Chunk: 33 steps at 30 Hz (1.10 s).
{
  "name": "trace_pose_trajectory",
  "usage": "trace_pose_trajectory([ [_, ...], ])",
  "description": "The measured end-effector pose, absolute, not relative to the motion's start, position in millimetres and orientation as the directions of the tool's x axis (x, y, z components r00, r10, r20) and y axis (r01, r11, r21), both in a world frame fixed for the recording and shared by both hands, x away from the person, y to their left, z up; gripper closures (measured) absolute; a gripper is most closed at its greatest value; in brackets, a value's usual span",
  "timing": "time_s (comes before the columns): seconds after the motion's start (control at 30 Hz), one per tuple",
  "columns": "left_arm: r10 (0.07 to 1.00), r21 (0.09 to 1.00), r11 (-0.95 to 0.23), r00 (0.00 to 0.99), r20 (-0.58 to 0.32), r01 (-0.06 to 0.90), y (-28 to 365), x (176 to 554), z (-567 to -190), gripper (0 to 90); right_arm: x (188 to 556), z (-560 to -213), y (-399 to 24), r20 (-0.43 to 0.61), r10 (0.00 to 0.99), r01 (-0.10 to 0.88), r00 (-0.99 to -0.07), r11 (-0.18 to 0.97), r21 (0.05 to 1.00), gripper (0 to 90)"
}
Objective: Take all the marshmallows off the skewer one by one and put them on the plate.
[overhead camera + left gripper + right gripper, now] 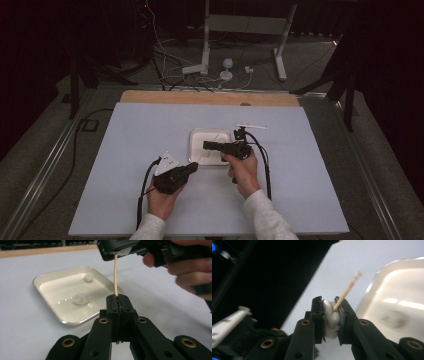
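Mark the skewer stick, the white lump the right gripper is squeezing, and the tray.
skewer stick point(116, 275), left gripper view, mid-shaft between the two grippers.
white lump point(330, 318), right gripper view, its face exposed between the right gripper's fingers.
tray point(45, 293), left gripper view, bare floor near the left rim.

Table point(150, 135) with pale sheet; wooden strip along far edge. Square white tray point(200, 137) near centre; thin white object, possibly a stick point(251, 126), toward far-right.
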State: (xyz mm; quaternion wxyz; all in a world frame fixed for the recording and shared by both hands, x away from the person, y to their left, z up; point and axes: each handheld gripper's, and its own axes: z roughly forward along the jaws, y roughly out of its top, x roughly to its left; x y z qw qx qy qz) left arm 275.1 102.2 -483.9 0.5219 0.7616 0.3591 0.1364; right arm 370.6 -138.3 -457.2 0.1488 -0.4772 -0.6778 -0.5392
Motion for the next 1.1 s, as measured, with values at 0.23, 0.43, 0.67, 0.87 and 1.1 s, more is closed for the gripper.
trace_pose_trajectory([
  [0.23,0.677,0.893,-0.218,0.72,-0.152,0.394,107.3,273.0,-482.9,90.0,384.7,-446.6,-163.4,0.72,0.5,0.79,-0.481,-0.109,0.603,78.2],
  [0.43,0.693,0.877,-0.253,0.709,-0.132,0.41,115.3,269.4,-487.7,90.0,392.5,-431.0,-188.8,0.712,0.544,0.74,-0.444,-0.225,0.633,79.3],
  [0.67,0.722,0.892,-0.163,0.668,-0.183,0.421,124.6,274.9,-481.6,90.0,390.9,-418.2,-201.7,0.564,0.649,0.699,-0.511,-0.068,0.712,77.9],
  [0.87,0.738,0.885,-0.132,0.641,-0.213,0.446,127.9,277.8,-481.8,90.0,390.4,-430.9,-181.3,0.497,0.676,0.692,-0.544,0.027,0.721,76.6],
  [1.1,0.742,0.886,-0.098,0.627,-0.239,0.454,129.2,278.7,-478.8,90.0,391.2,-442.6,-165.4,0.427,0.705,0.684,-0.566,0.112,0.721,74.6],
])
